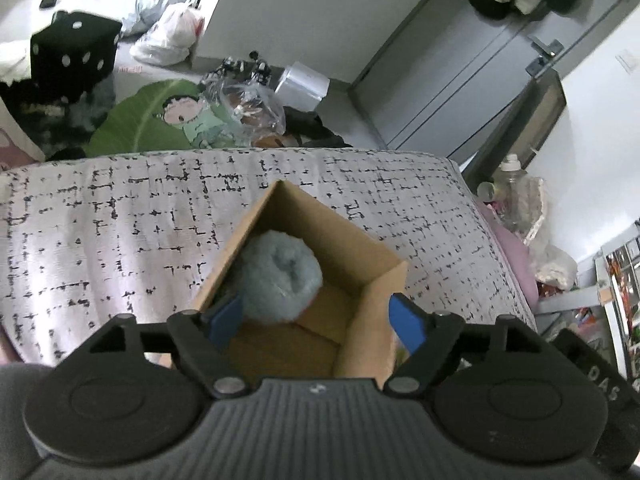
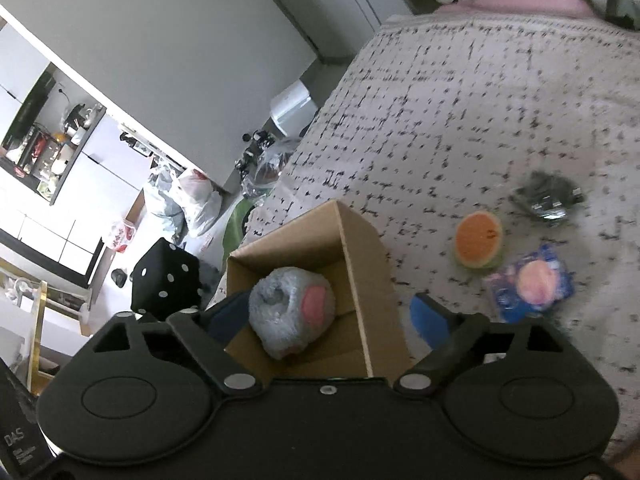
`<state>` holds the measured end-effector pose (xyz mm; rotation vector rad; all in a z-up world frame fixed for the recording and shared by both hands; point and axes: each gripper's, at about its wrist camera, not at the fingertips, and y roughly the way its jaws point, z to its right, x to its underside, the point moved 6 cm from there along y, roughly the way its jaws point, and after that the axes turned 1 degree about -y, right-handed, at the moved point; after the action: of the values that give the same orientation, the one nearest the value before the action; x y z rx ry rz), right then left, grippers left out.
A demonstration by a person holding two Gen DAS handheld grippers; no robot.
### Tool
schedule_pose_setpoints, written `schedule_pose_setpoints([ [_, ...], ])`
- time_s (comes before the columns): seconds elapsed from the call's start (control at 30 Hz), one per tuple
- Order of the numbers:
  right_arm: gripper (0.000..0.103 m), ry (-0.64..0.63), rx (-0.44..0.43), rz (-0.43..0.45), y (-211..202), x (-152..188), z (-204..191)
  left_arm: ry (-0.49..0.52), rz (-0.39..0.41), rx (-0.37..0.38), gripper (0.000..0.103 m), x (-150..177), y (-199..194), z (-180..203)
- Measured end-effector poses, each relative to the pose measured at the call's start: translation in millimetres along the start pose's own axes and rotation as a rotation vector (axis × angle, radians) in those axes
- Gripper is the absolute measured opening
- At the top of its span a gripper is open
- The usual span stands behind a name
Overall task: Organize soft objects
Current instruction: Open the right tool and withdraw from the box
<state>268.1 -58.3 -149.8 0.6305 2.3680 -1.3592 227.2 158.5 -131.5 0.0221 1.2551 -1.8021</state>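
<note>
An open cardboard box (image 1: pixel 376 276) stands on the patterned bed cover (image 1: pixel 120 220). A fluffy light-blue plush (image 1: pixel 282 276) lies inside it. My left gripper (image 1: pixel 316 316) is open above the box, one finger inside next to the plush, the other outside the right wall. In the right wrist view the box (image 2: pixel 360 248) holds the same plush (image 2: pixel 292 308), which shows a pink patch. My right gripper (image 2: pixel 328 316) is open over the box, straddling its right wall. An orange round soft toy (image 2: pixel 479 245), a pink toy in a blue wrapper (image 2: pixel 532 284) and a dark object (image 2: pixel 548 196) lie on the cover to the right.
Beyond the bed's far edge the floor holds a black dice-shaped cube (image 1: pixel 76 52), a green leaf-shaped cushion (image 1: pixel 148 120), plastic bags (image 1: pixel 168 36) and a white bin (image 1: pixel 302 84). A grey door (image 1: pixel 472 64) stands behind. Bottles and bags (image 1: pixel 516 196) sit right of the bed.
</note>
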Motion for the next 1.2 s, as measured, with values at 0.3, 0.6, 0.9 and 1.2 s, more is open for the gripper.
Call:
schedule_pose_setpoints([
  [0.3, 0.103, 0.002, -0.010, 0.054, -60.5, 1.7, 22.4, 0.066, 0.037, -0.039, 0.087, 26.9, -44.4, 32.7],
  [0.6, 0.103, 0.012, -0.023, 0.104, -116.3, 2.1, 44.0, 0.126, 0.091, -0.059, 0.088, 48.8, -89.6, 71.0],
  [0.9, 0.103, 0.014, -0.013, 0.149, -165.7, 8.0, 72.3, 0.188, 0.115, -0.048, 0.088, 73.7, -122.3, 98.2],
  [1.2, 0.103, 0.011, 0.003, 0.168, -201.5, 15.6, 94.7, 0.242, 0.092, -0.060, 0.089, 97.7, -141.5, 111.8],
])
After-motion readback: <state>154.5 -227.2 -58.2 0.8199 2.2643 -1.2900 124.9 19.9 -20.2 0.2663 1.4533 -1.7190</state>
